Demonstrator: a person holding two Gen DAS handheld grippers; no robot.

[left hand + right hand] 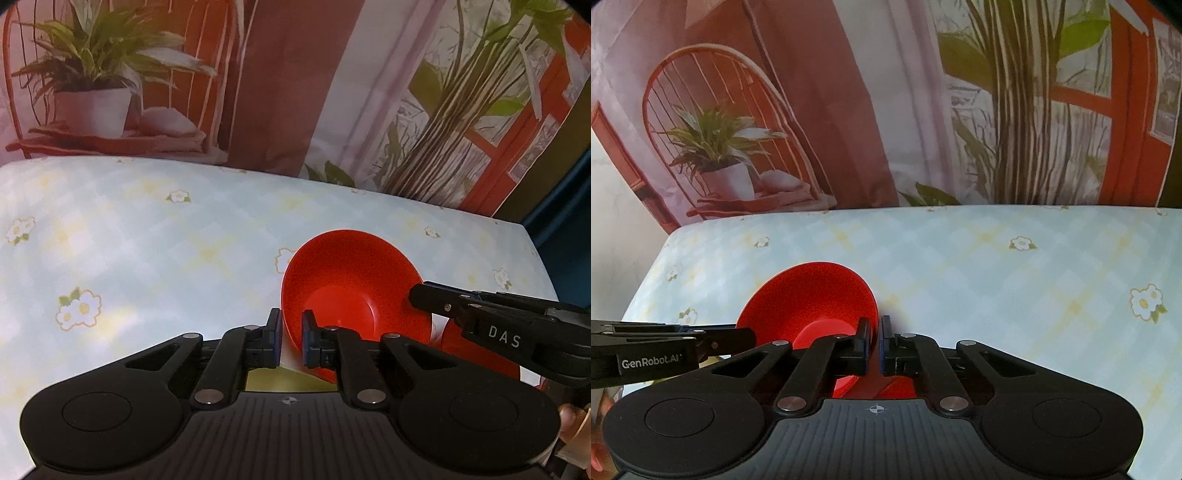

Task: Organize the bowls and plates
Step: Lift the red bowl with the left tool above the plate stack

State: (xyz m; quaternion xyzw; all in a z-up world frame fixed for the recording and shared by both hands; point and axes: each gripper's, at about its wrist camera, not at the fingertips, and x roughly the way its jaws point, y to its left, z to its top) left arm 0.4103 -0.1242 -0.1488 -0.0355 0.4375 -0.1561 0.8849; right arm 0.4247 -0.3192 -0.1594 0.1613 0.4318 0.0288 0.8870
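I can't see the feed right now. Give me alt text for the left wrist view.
The left gripper jaws are shut on the near rim of a red bowl, while the right gripper clamps its opposite rim from the right. Below lies a pale floral tablecloth, and a printed plant-and-chair backdrop stands behind.

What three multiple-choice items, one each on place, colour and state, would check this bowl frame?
1. Where does the left gripper grip the bowl?
A. its rim
B. its base
C. nowhere

2. What colour is the bowl?
A. blue
B. red
C. white

3. How is the bowl posed?
A. upside down on the cloth
B. flat and upright
C. tilted, held by both grippers

Key: 1 A, the left fingers pinch the rim edge nearest that camera. 2 B, it is red in both views. 3 C, its opening tips toward the cameras, and the right gripper clamps the opposite rim above the flowered cloth.
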